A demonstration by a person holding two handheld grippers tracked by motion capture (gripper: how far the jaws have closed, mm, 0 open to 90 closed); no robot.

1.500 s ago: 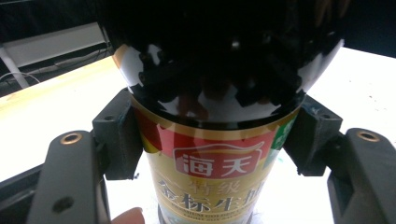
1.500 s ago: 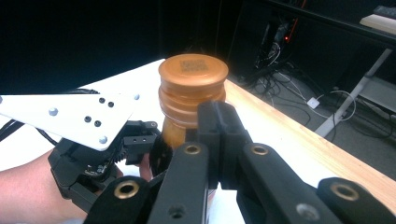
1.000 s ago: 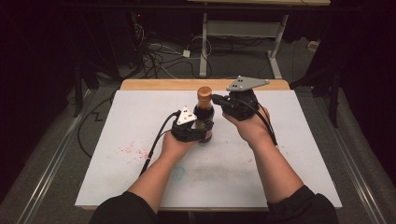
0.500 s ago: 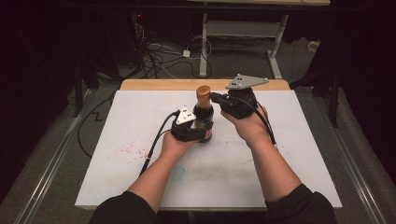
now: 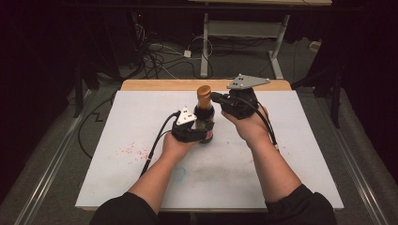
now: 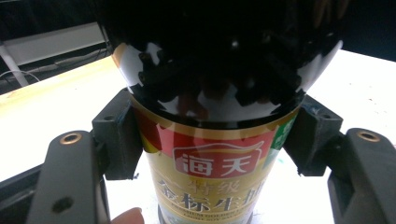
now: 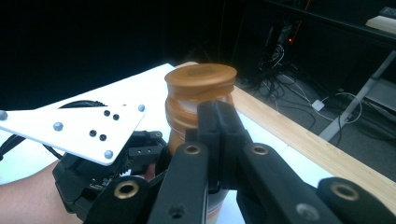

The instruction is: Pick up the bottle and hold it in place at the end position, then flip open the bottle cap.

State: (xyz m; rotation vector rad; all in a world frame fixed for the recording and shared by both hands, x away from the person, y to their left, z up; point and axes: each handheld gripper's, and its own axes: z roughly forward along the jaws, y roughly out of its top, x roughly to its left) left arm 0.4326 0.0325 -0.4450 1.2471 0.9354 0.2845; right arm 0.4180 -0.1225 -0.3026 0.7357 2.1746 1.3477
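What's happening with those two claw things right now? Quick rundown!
Left gripper clamped on bottle body. Right gripper shut, jaws beside the brown cap. Bottle upright on white mat.

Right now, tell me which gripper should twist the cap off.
Right. The right gripper sits shut beside the brown cap, while the left gripper is clamped around the bottle body, holding it upright.

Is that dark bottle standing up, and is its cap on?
Upright, capped. The bottle stands on the white table, clamped by the left gripper; its brown cap sits on top.
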